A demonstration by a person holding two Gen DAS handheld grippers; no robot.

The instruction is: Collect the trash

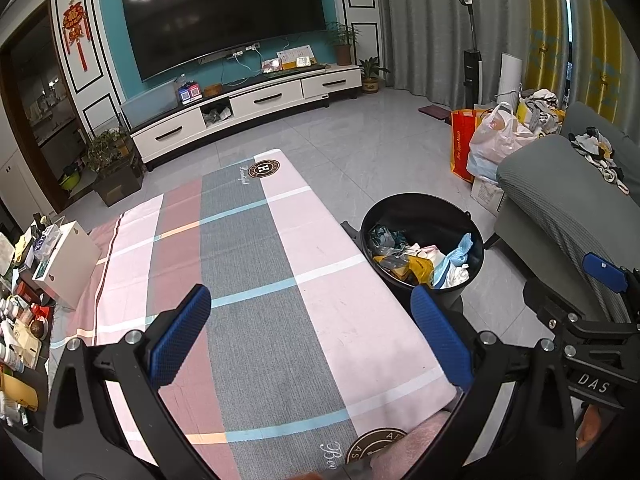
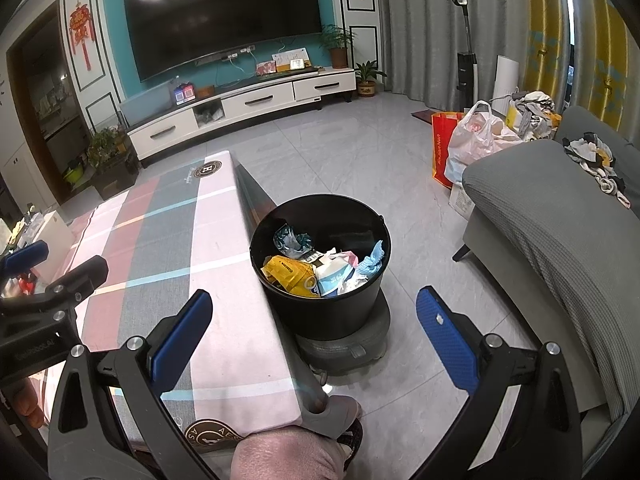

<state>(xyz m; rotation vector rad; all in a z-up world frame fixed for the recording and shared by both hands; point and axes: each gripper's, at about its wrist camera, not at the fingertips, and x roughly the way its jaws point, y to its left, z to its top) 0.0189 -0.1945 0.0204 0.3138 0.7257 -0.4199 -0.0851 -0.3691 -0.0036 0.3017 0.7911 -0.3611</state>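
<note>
We should scan the striped table for leftover scraps before reaching; it looks bare, though its near edge is hidden; both our left tongs and right tongs gape wide, holding nothing; the trash sits in the black bucket just beside the table, ahead of the right tongs.

both claws agape, empty

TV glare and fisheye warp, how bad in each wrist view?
Left wrist: ceiling lights reflect as bright blobs on the TV; curtains and frame edges bow, corners black. Right wrist: same reflections on the TV; a pale flare smears the table edge near the bottom; bin is sharp.
</note>
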